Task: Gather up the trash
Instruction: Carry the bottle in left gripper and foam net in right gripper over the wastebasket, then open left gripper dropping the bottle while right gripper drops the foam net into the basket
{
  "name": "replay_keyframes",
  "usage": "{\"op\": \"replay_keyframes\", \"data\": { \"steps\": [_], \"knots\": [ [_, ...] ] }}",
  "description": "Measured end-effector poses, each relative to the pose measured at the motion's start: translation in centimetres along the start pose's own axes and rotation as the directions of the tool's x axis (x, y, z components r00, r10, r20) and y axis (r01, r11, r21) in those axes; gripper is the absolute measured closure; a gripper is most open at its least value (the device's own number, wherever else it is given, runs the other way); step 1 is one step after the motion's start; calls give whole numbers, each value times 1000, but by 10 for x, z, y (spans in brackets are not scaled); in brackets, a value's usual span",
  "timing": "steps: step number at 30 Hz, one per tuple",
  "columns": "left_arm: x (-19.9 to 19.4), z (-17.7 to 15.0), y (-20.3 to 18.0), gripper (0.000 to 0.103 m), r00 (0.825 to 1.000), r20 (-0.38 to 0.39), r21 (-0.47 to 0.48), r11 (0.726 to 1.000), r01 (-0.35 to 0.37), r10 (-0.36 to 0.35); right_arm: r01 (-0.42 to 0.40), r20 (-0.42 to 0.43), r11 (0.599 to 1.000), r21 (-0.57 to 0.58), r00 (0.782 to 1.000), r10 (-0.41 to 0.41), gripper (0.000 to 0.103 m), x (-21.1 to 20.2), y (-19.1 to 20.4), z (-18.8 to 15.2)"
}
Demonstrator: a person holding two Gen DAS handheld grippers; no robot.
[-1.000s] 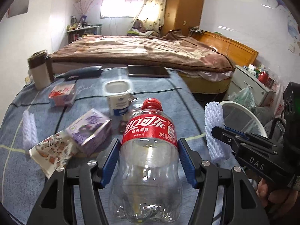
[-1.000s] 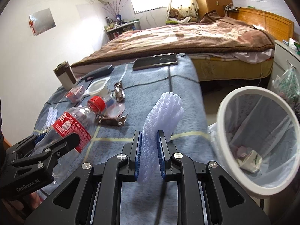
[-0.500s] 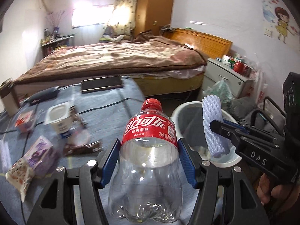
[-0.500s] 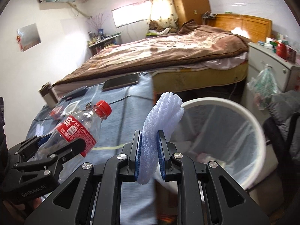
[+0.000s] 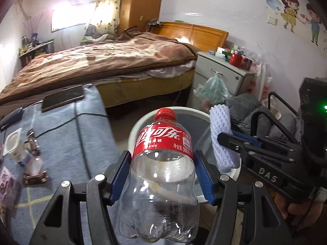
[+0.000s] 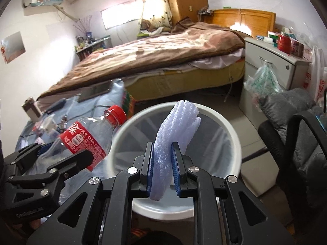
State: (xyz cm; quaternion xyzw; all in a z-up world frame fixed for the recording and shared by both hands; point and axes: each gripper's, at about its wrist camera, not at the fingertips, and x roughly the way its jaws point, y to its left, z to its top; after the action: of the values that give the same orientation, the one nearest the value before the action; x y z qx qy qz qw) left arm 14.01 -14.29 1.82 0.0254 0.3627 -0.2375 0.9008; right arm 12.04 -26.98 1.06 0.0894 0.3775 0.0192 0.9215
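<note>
Over the white waste bin [image 6: 231, 140] beside the blue-covered table [image 5: 67, 130], both hand-held grippers carry trash. The left gripper [image 5: 162, 175] stands fairly wide, its blue pads [image 5: 120, 175] pressed against the two sides of an empty clear plastic bottle [image 5: 161, 187] with a red cap and a red label, clamped just under the label so that the cap end points forward and up over the bin's near rim; in the right wrist view the same bottle [image 6: 85, 136] shows tilted, its cap at the left edge of the bin's rim. The right gripper [image 6: 162, 167] is nearly closed, its blue pads [image 6: 150, 167] squeezing a pale lilac foam net sleeve [image 6: 175, 130] flat between them; the sleeve stands up past the fingertips and hangs a little below them, directly above the bin's opening. In the left wrist view this right gripper [image 5: 226, 140] reaches in from the right with the foam sleeve [image 5: 221, 134] at its tip, just beside the bottle and over the bin's far rim [image 5: 196, 112]; part of the hand [image 5: 296, 206] holding it shows at the lower right. The bin is lined with a thin translucent bag. Left on the table are a white yogurt cup [image 5: 14, 143], a crumpled brown wrapper [image 5: 34, 177], a purple carton [image 5: 8, 187] and a dark phone [image 5: 63, 98]. Behind them stands a bed with a brown blanket [image 5: 98, 61], and a grey-cushioned chair [image 6: 296, 126] sits to the right of the bin.
</note>
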Motion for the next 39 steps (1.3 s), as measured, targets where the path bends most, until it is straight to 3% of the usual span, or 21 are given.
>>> {"op": "replay_keyframes", "data": {
  "steps": [7,15,18,24,39],
  "knots": [
    [31,-4,-13,38,996,-86,0,1000,3,-3,13,-85,1000,-14,996,-15,84,18,-14,-8],
    [47,-2,-14,38,995,-104,-29,1000,9,-12,49,-117,999,-15,992,-51,81,30,-29,-8],
    [49,-2,-12,38,994,-108,-43,999,1,-5,80,-117,997,-25,990,-82,75,30,-31,-8],
    [45,-1,-12,30,996,-90,-36,999,5,-9,75,-121,997,1,990,-74,50,30,-38,-9],
    [6,-1,11,30,1000,-10,-72,997,-6,5,62,-37,998,27,997,-61,49,5,-21,-5]
  ]
}}
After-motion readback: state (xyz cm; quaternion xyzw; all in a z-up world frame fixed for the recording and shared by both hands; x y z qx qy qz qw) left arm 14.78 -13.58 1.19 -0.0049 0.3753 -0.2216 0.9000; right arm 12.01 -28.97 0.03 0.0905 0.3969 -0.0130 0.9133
